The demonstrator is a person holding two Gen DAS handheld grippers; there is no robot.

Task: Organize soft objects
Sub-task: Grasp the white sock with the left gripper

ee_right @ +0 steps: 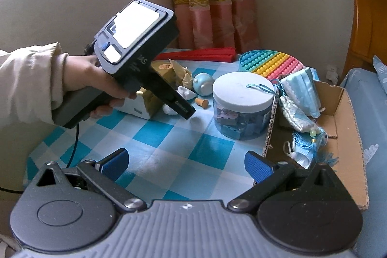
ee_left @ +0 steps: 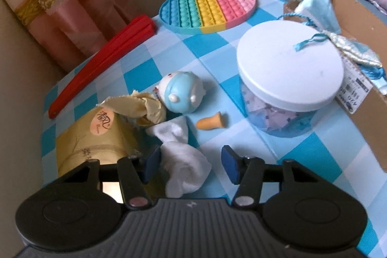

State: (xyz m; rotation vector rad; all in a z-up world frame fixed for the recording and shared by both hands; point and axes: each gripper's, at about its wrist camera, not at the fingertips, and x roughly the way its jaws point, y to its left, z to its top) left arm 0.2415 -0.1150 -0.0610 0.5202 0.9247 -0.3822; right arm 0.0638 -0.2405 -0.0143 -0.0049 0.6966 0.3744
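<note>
**Left gripper closing in on the white cloth**

At the left of the left wrist view a yellow paper-wrapped tissue pack (ee_left: 96, 137) lies on the blue-and-white checked tablecloth (ee_left: 302, 156), its torn wrapper curling up beside a round blue-and-white squishy toy figure (ee_left: 182, 92). Just right of the pack, a crumpled white soft cloth (ee_left: 183, 161) sits between the fingers of the left gripper (ee_left: 191, 162). The left blue pad (ee_left: 152, 161) lies against the cloth, the right pad stands clear of it, so the jaws are partly open and nothing is clamped yet. Further right come a small orange foam earplug (ee_left: 211, 122), then a clear plastic jar with a white lid (ee_left: 290, 69), then the brown cardboard box (ee_left: 362, 79).

The step in hand looks like picking up the white cloth. The next move calls for the jaws to close until both pads pinch the fabric, then a lift and a carry over the jar to the box.

The right wrist view adds what the left cannot: the person's hand (ee_right: 96, 84) on the left gripper's handle, and the box interior, which holds light blue face masks (ee_right: 302, 88) and a pale embroidered pouch (ee_right: 296, 117). The right gripper (ee_right: 186, 163) hovers over the cloth-covered table, jaws wide and empty. Only the left view shows the cloth between the pads.
</note>
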